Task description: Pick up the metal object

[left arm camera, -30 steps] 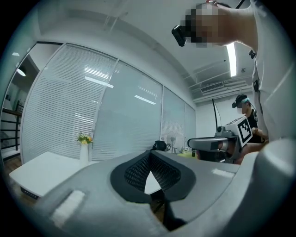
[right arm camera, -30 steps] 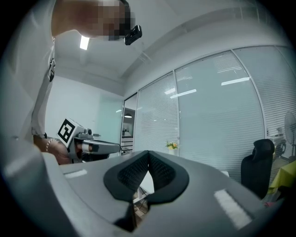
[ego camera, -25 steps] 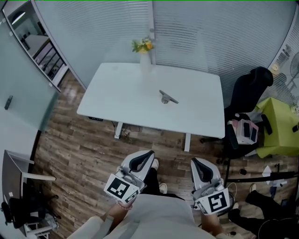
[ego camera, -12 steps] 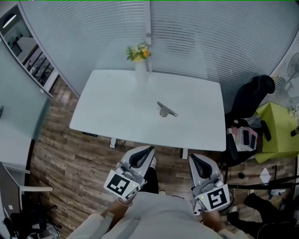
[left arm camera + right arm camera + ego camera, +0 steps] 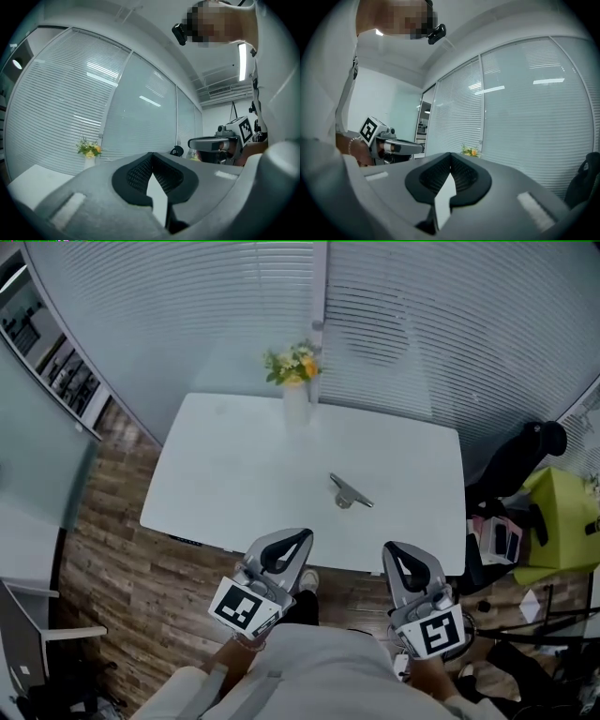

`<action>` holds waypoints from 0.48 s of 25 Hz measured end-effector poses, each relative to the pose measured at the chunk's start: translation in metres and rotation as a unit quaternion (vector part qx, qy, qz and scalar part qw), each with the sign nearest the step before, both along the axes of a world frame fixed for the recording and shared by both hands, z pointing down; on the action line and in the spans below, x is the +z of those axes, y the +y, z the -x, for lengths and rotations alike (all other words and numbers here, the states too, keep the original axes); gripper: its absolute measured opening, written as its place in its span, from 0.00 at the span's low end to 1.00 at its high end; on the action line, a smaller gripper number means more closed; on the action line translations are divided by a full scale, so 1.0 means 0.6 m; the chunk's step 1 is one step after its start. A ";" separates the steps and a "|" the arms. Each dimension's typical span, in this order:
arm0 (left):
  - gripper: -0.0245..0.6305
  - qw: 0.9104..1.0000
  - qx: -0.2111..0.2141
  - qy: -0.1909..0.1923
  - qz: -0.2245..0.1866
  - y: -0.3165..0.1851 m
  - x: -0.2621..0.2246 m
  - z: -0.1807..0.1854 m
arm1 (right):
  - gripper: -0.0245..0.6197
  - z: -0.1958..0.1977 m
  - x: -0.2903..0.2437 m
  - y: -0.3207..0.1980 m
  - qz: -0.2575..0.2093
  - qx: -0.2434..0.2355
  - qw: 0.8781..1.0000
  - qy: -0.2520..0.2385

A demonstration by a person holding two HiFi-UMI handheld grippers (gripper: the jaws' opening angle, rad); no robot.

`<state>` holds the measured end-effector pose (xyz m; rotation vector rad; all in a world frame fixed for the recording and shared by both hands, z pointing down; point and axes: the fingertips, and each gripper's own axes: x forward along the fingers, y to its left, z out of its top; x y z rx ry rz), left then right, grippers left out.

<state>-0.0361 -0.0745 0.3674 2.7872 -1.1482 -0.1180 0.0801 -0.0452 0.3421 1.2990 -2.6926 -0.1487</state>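
The metal object (image 5: 349, 493), a small grey piece with a flat bar, lies right of centre on the white table (image 5: 225, 474) in the head view. Both grippers are held close to the person's body, short of the table's near edge and well away from the object. My left gripper (image 5: 298, 538) has its jaws together with nothing in them, also seen in its own view (image 5: 151, 154). My right gripper (image 5: 397, 549) is shut and empty too (image 5: 450, 154). Neither gripper view shows the metal object.
A white vase of yellow flowers (image 5: 296, 381) stands at the table's far edge, before a glass wall with blinds. A black chair (image 5: 525, 460) and a lime-green thing (image 5: 562, 521) are to the right of the table. Wooden floor lies to the left.
The table now sits closer and lower in the head view, with the grippers' tips near its front edge. Both grippers stay shut and held the same way.
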 end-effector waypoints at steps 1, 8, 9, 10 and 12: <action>0.04 1.000 0.002 0.000 0.001 -0.014 0.001 0.005 | 0.05 0.007 0.000 -0.015 -0.001 -0.001 1.000 0.003; 0.04 1.000 0.026 -0.005 0.006 -0.089 0.007 0.013 | 0.05 0.034 0.000 -0.097 -0.010 0.005 1.000 0.010; 0.04 0.999 0.031 -0.006 0.006 -0.099 0.009 0.011 | 0.05 0.035 0.001 -0.107 -0.011 0.007 1.000 0.011; 0.04 0.999 0.035 -0.007 0.006 -0.108 0.011 0.010 | 0.05 0.035 0.002 -0.116 -0.009 0.010 1.000 0.011; 0.04 0.999 0.043 -0.010 0.009 -0.123 0.016 0.006 | 0.05 0.037 0.006 -0.131 0.000 0.018 1.000 0.006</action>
